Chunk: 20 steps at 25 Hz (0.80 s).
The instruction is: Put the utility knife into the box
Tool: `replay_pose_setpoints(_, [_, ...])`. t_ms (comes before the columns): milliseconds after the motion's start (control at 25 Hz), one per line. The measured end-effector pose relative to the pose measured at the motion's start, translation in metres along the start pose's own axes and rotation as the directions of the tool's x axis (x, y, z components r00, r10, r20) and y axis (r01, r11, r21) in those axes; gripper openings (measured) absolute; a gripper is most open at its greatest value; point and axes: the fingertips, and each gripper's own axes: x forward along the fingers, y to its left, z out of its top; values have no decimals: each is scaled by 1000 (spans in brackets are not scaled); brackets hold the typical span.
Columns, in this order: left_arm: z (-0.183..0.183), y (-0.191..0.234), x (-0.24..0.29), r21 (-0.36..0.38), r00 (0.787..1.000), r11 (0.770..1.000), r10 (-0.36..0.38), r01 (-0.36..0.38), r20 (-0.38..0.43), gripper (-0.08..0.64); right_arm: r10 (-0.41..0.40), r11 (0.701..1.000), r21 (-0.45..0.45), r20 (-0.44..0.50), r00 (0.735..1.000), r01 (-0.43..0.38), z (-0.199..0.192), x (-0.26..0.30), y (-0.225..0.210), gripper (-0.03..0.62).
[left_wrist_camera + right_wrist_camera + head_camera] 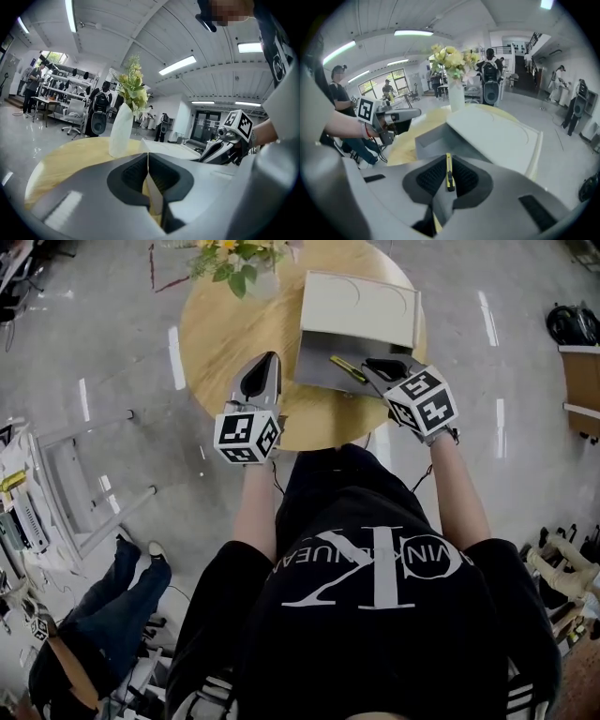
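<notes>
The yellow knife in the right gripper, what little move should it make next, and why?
Probably ease the right gripper a little forward and down into the open box. Its jaws are shut on the utility knife, whose tip points at the box's grey inside. The lid is tipped back, so nothing seems to block the way.

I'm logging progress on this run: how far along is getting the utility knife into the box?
Done: the box stands open with its lid raised, and the utility knife is off the table. In hand: the right gripper has its jaws shut on the knife, holding it at the box's opening. The left gripper is shut and empty beside the box. Left: lower the knife in and release it.
</notes>
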Motion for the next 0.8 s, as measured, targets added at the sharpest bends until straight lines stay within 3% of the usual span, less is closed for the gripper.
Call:
replay_pose_setpoints(360, [17,-10,-8,38,1000,999,0,-1,29,15,-42,989,150,226,973,8,18,-41,-8,31])
replay_pose_setpoints(800, [27,-31,-29,57,998,998,6,-10,64,15,-67,992,124,376,924,22,33,-77,4,28])
